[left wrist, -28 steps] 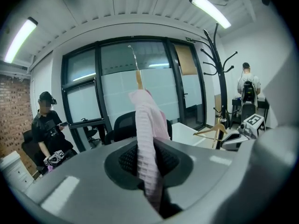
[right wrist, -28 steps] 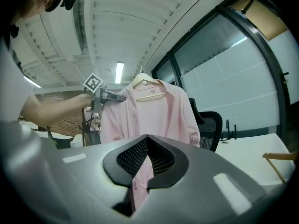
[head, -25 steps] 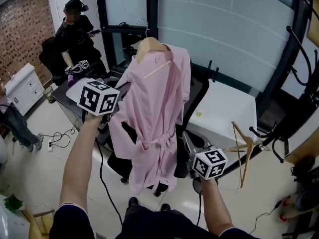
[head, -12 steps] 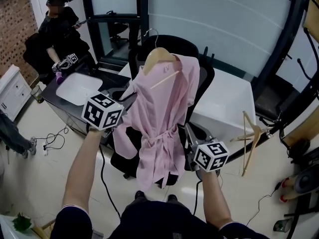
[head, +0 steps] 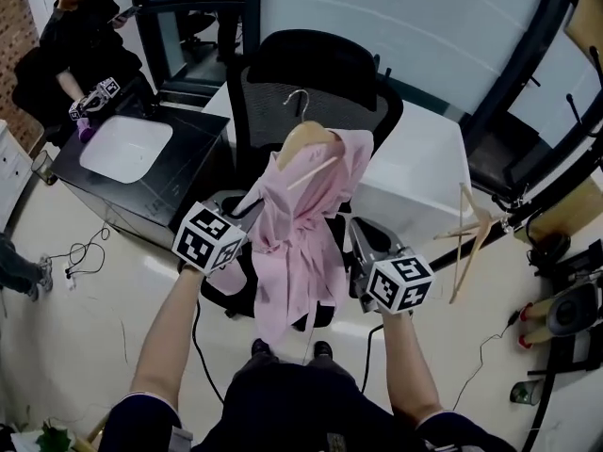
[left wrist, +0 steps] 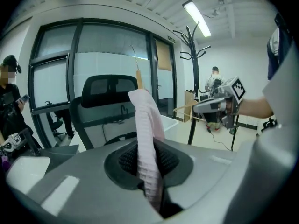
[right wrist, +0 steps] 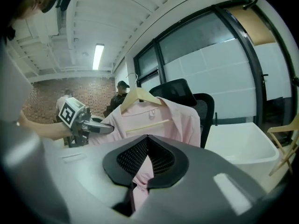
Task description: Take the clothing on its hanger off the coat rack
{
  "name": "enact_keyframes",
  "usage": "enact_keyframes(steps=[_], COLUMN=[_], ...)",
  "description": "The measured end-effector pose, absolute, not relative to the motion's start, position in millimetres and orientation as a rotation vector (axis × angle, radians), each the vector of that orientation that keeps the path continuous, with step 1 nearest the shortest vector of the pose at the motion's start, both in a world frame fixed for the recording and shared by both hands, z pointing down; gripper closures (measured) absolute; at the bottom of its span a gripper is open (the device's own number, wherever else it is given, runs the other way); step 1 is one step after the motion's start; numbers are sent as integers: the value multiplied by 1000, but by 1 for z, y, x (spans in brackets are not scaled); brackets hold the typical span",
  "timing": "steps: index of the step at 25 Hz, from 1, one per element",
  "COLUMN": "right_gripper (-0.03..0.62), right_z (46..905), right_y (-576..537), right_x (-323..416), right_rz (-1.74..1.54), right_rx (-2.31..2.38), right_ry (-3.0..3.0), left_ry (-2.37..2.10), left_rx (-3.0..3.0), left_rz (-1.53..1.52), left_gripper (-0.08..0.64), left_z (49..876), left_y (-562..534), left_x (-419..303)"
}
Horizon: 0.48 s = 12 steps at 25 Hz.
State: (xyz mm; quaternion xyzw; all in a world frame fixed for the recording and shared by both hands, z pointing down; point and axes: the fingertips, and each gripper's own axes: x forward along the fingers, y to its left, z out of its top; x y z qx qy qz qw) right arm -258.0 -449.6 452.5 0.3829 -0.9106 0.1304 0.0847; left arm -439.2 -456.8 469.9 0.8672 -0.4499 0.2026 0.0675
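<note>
A pink robe (head: 301, 224) hangs on a wooden hanger (head: 306, 137), held up in front of a black office chair, away from the coat rack (head: 551, 186) at the right. My left gripper (head: 243, 217) is shut on the robe's left side; in the left gripper view the pink cloth (left wrist: 145, 125) runs down between its jaws. My right gripper (head: 356, 241) grips the robe's right side, and pink cloth (right wrist: 140, 181) shows pinched low between its jaws. The robe bunches between the two grippers. Each gripper view shows the other gripper (left wrist: 201, 107) (right wrist: 110, 129).
The black office chair (head: 316, 73) stands just behind the robe. Behind it is a white table (head: 419, 182). A bare wooden hanger (head: 468, 238) dangles from the rack. A black desk (head: 188, 172) and a seated person (head: 75, 26) are at the far left. Cables (head: 80, 252) lie on the floor.
The robe and hanger have come down and toward me, in front of the chair. The grippers have drawn closer together and the cloth has bunched up. The view has swung rightward.
</note>
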Motion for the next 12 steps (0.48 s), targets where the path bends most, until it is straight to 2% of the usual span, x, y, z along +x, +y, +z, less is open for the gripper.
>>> enact_keyframes(steps=[12], right_gripper=[591], right_z=[477], right_y=[-449], right_x=[-242], right_rz=[433], right_rx=[1224], right_ry=[-2588], left_ry=[-1221], left_rx=[2488], left_rz=[622], left_gripper=[525], left_z=[614], left_y=[-452], left_x=[-424])
